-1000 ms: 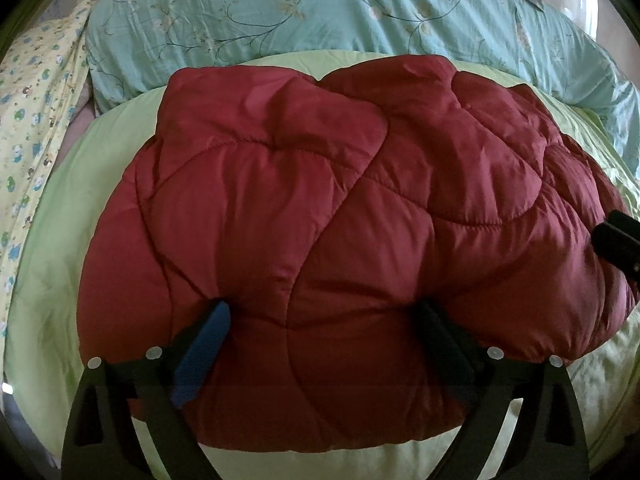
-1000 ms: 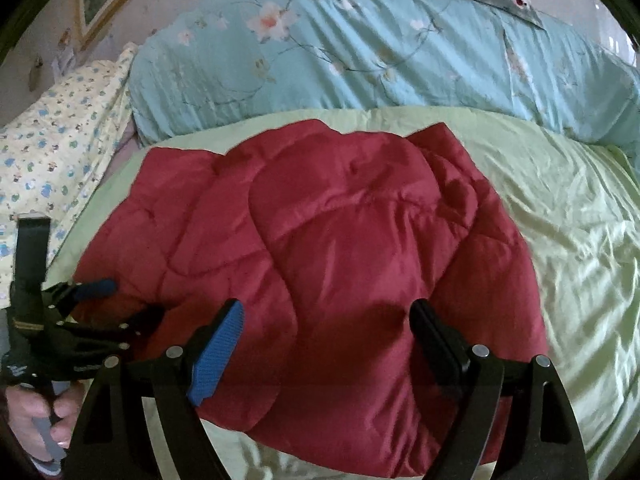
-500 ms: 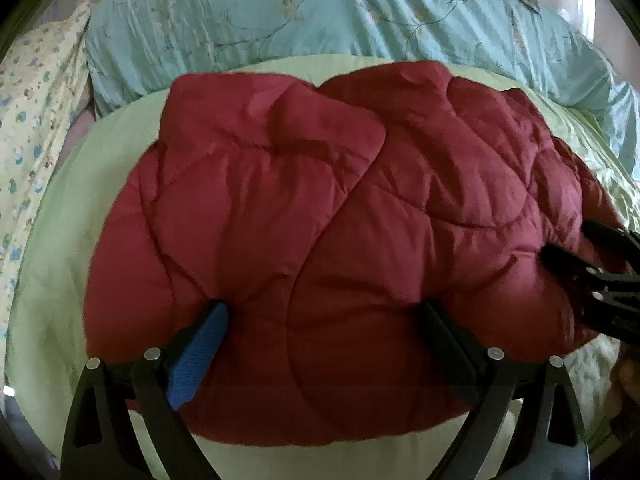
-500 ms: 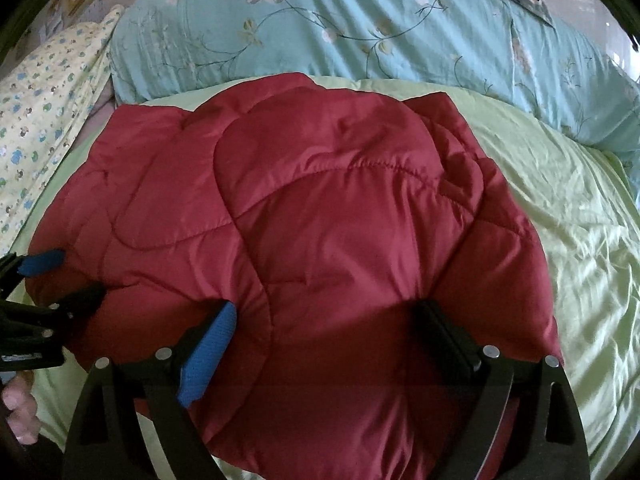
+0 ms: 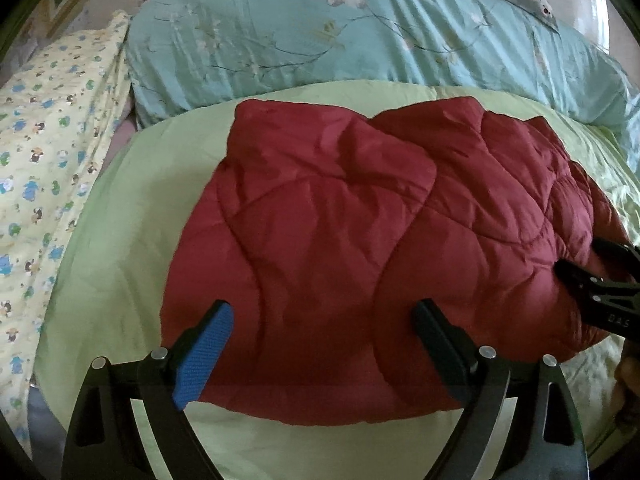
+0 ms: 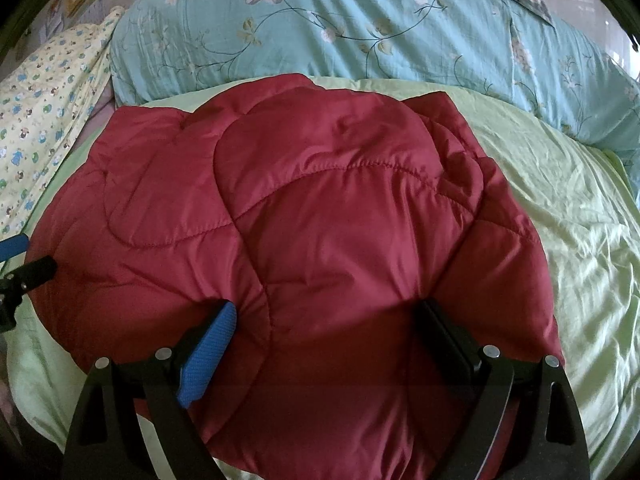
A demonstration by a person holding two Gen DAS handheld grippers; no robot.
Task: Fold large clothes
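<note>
Left wrist view: the left gripper (image 5: 322, 322) is seen closing, jaws wide over the folded red quilted jacket (image 5: 360, 240); the right gripper (image 6: 326, 322) is spread, pressed into it.

Dim, soft daylight glares in from the upper right; fisheye bends the bed's edges, and nearest corners fall dark.

Both wrist cameras look steeply down, close, sharing the red jacket (image 5: 360, 248).
</note>
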